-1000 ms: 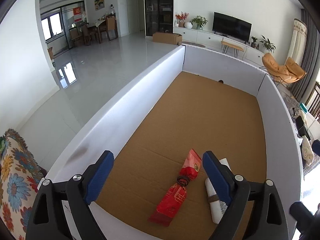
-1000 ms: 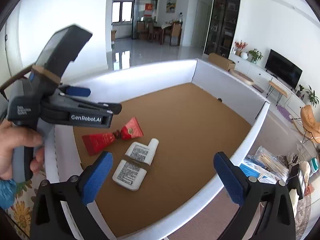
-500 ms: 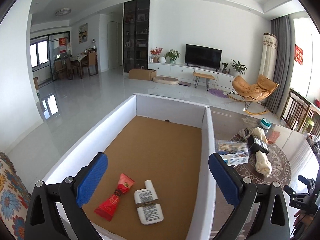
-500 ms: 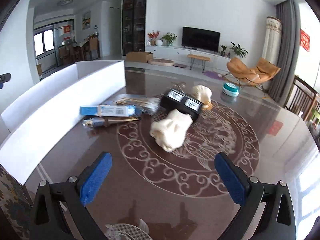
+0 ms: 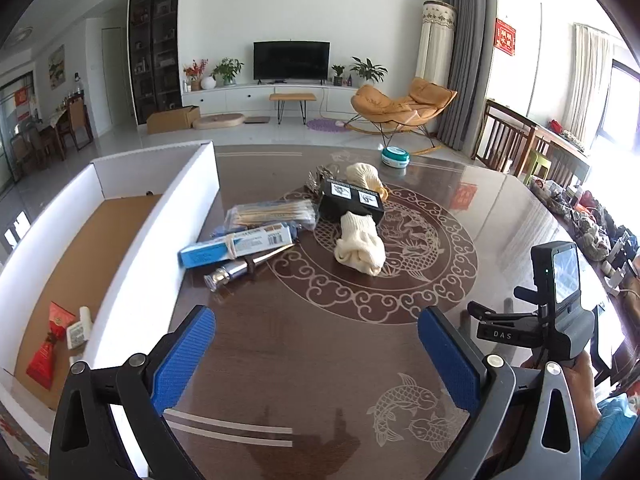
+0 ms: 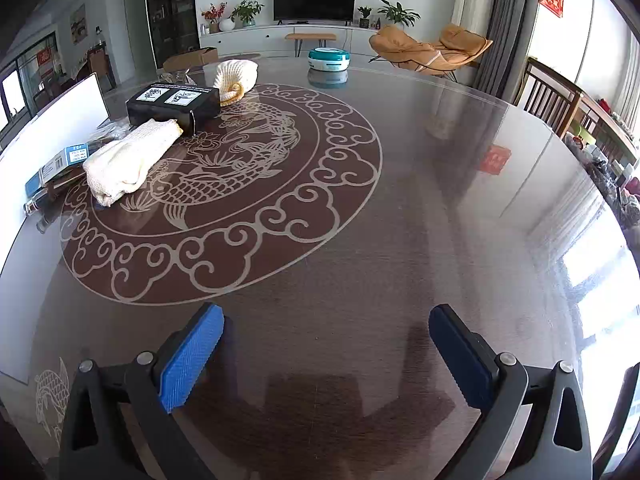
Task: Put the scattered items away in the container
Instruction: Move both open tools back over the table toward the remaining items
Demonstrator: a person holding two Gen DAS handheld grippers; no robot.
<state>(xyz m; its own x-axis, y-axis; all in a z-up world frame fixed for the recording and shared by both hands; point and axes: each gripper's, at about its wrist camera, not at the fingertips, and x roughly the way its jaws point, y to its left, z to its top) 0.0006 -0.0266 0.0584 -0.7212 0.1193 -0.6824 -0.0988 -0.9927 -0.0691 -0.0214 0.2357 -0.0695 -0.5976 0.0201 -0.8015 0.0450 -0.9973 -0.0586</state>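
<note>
Both tongs gape wide, empty. Left tongs (image 5: pixel 316 356) face the clutter on the counter (image 5: pixel 320 340). Nearest piece: rolled cream cloth (image 5: pixel 360 246), straight ahead, long axis running away. White container (image 5: pixel 152 236) at left. Right tongs (image 6: pixel 324 356): cloth lies far upper-left.

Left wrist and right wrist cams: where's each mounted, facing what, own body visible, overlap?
Left wrist: on the left claw, angled down at the table; white box left, right claw unit and hand at right.
Right wrist: on the right claw, facing bare tabletop; only its fingers show.
Shared: cream cloth roll, black box.
</note>
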